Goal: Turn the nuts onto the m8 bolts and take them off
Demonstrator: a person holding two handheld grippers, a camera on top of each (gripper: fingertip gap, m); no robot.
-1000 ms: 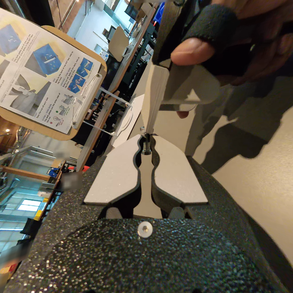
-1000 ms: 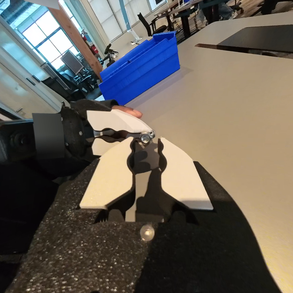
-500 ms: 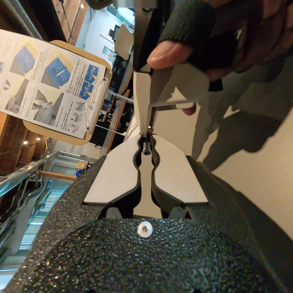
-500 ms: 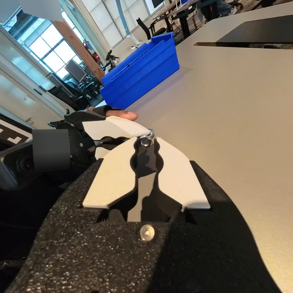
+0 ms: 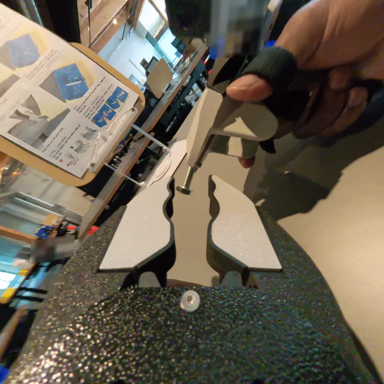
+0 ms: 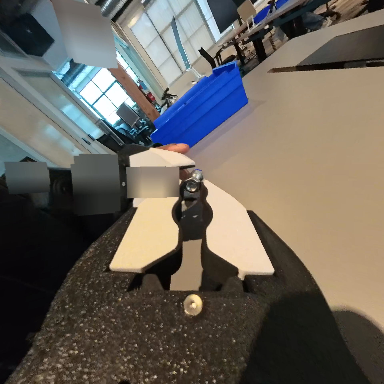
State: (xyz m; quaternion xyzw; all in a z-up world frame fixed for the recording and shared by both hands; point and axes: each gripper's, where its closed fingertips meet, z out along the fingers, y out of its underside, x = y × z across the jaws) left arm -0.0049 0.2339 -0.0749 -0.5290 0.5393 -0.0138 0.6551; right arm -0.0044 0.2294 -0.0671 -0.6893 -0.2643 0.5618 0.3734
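One silver hex-head bolt (image 5: 185, 181) pinched by right gripper (image 5: 194, 164); left gripper (image 5: 190, 188) spread wide.

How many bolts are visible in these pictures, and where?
1. The bolt is held at its threaded end by the right claw, between the fingers of the open left claw, touching neither. More may lie hidden in the blue bin.

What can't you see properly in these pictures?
- Left wrist view: the right tongs cover most of the nut, so how far it sits on the bolt is unclear.
- Right wrist view: the blue bin's wall hides its inside.
- Left wrist view: the picture's left edge cuts off the instruction sheet.
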